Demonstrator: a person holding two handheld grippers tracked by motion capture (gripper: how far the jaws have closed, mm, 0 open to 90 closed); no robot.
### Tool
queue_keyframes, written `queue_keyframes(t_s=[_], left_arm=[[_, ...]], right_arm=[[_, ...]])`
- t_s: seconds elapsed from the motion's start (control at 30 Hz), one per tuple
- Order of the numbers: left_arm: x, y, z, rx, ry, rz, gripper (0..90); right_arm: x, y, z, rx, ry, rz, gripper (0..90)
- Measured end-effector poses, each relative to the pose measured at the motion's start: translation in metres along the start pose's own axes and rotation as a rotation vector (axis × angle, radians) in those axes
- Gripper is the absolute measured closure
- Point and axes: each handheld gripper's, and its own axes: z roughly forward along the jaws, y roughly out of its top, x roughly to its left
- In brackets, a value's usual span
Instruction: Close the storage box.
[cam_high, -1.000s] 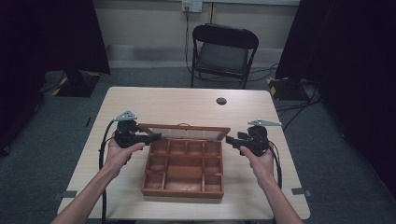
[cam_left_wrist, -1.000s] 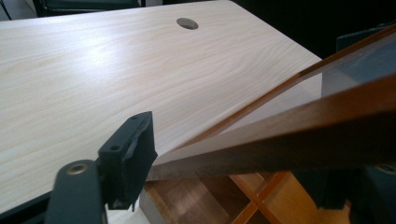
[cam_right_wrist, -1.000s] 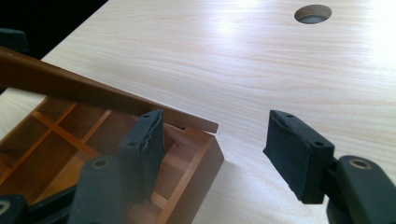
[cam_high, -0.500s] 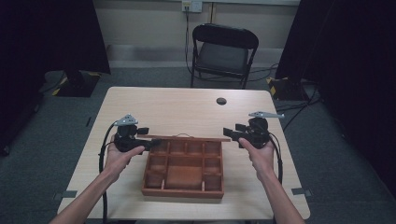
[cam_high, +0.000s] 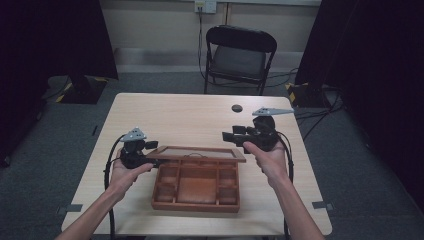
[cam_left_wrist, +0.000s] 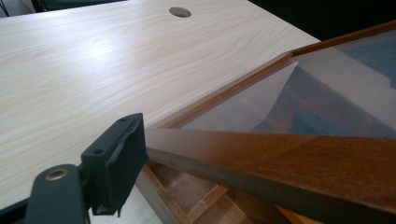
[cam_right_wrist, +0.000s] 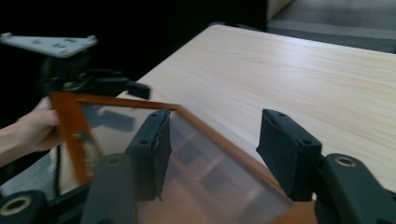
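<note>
- Left gripper (cam_high: 150, 161) jaws grip the left frame edge of the glass lid (cam_high: 197, 153), after easing wider
- Right gripper (cam_high: 227, 136) jaws apart, just narrowing, lifted clear above the lid's right end
- Lid half raised over the wooden box (cam_high: 196, 186), near the tabletop's (cam_high: 175, 115) front edge

Left claw (cam_high: 152, 161) low, pointing inward; right claw (cam_high: 226, 135) raised, jaws just closing.

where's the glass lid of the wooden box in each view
high view: the glass lid is at centre, raised over the wooden box.
left gripper view: lid at right, frame edge along the bottom.
right gripper view: lid at lower left.
Shared landmark: the pale table.
</note>
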Motion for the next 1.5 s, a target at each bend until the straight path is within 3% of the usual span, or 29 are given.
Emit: queue_keyframes(t_s=[0.17,0.23,0.33,0.53,0.93,1.3,1.5], left_arm=[[-0.001,-0.002,0.0,0.0,0.008,-0.002,16.0],[-0.001,-0.002,0.001,0.005,0.008,0.005,16.0],[-0.002,-0.004,0.001,0.001,0.008,0.002,15.8],[-0.003,-0.004,0.0,0.007,0.015,0.004,15.9],[-0.005,-0.006,0.001,0.019,-0.016,0.009,16.7],[-0.005,-0.006,0.003,0.03,-0.007,0.021,16.1],[0.003,-0.011,-0.001,0.033,0.001,-0.018,17.4]], right_arm=[[0.02,0.007,0.01,0.049,0.094,-0.047,49.7],[0.026,0.009,0.011,0.037,0.097,-0.045,54.5],[0.035,0.012,0.013,0.054,0.153,-0.063,60.0],[0.05,0.009,0.028,0.148,0.244,-0.099,68.6],[0.054,0.003,0.045,0.247,0.294,-0.094,76.6],[0.053,-0.001,0.05,0.26,0.327,-0.063,82.0],[0.055,-0.001,0.05,0.267,0.32,-0.071,82.1]])
